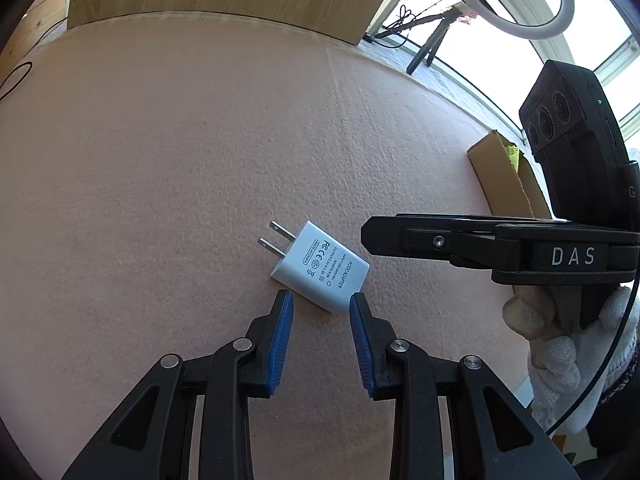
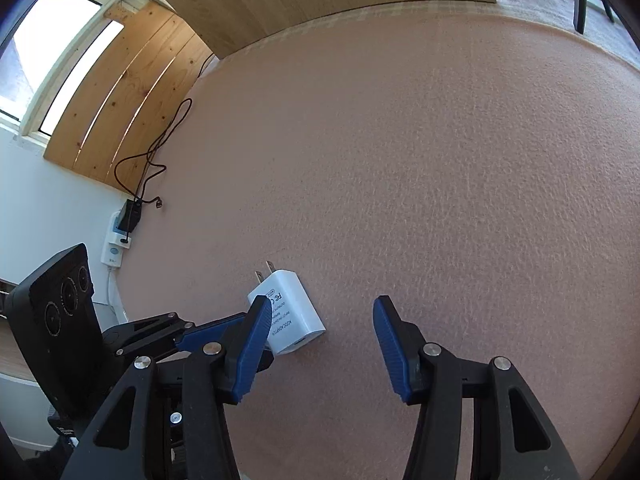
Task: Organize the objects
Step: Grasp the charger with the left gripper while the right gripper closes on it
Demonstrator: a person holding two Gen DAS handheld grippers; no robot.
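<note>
- Pink felt table (image 1: 200, 160) carries a white charger (image 1: 320, 266) lying flat, prongs pointing away.
- Left gripper (image 1: 321, 304) hovers just short of it, jaws narrowly apart, empty.
- Right gripper (image 2: 318, 312) is parted wider, empty, beside the charger.
- Risk: with both grippers crowding in, either could nudge the charger askew.

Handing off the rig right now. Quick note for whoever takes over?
Left gripper: open, empty, blue pads just short of the white two-prong wall adapter.
Right gripper: open, empty, beside the adapter.
Adapter lies flat on the pink felt mat, label up, prongs pointing away from the left gripper.
Brown cardboard box sits at the mat's edge, contents unclear.
Done: nothing visible. Left: grasp the adapter and put it away, likely in the box.
</note>
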